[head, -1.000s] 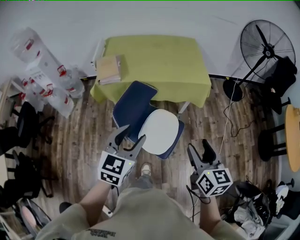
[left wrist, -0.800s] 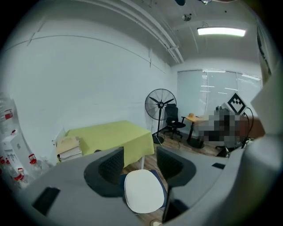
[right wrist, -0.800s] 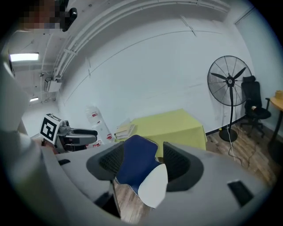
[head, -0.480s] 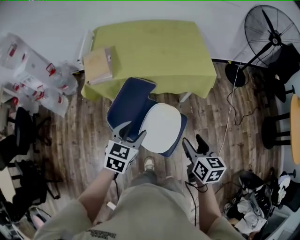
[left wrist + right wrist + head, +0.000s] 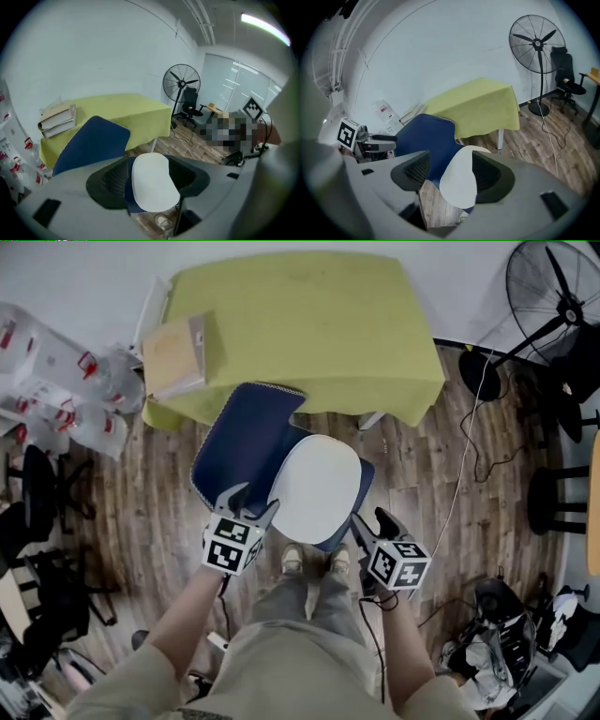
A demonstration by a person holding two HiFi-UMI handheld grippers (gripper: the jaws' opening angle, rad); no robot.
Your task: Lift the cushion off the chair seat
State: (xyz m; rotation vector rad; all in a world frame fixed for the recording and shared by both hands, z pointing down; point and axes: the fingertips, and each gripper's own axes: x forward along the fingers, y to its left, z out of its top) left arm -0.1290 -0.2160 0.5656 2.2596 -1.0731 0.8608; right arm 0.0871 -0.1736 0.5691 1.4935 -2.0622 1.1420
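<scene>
The white cushion point(image 5: 314, 486) lies on the seat of the blue chair point(image 5: 246, 442) at the centre of the frame. The left hand-held gripper point(image 5: 251, 504) is just beside the cushion's lower-left edge and the right hand-held gripper point(image 5: 372, 521) just beside its lower-right edge. Both sets of jaws are opening and clamp nothing. The cushion hides most of the seat.

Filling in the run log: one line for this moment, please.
stage: pre-grasp | left gripper: fingers opening, empty | right gripper: fingers opening, empty | cushion: on chair, untouched
</scene>
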